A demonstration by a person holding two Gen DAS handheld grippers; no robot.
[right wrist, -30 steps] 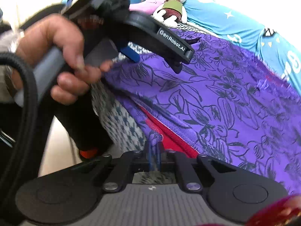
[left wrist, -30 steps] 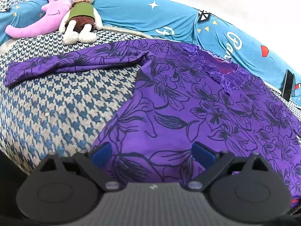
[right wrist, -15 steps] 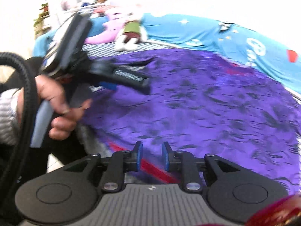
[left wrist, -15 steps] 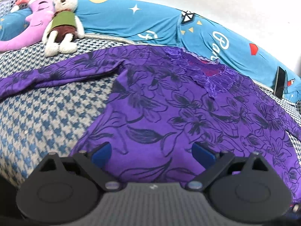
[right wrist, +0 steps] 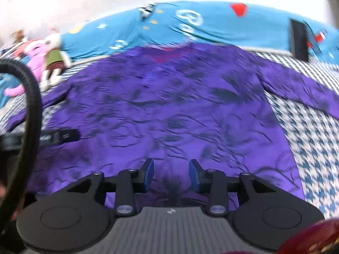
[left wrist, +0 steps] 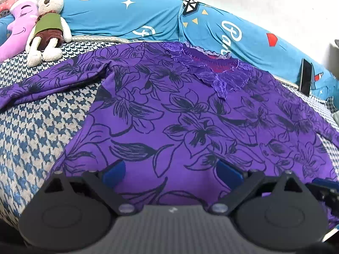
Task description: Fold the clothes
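A purple top (left wrist: 190, 114) is lying spread flat on the checked bed (left wrist: 31, 127), both grippers hovering over its hem, the left gripper (left wrist: 171, 172) gaping wide and the right gripper (right wrist: 171, 174) partly open, neither holding anything.

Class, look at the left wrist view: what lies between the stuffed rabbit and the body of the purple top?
The top's own sleeve, stretched out across the houndstooth cover, lies between it and the rabbit.
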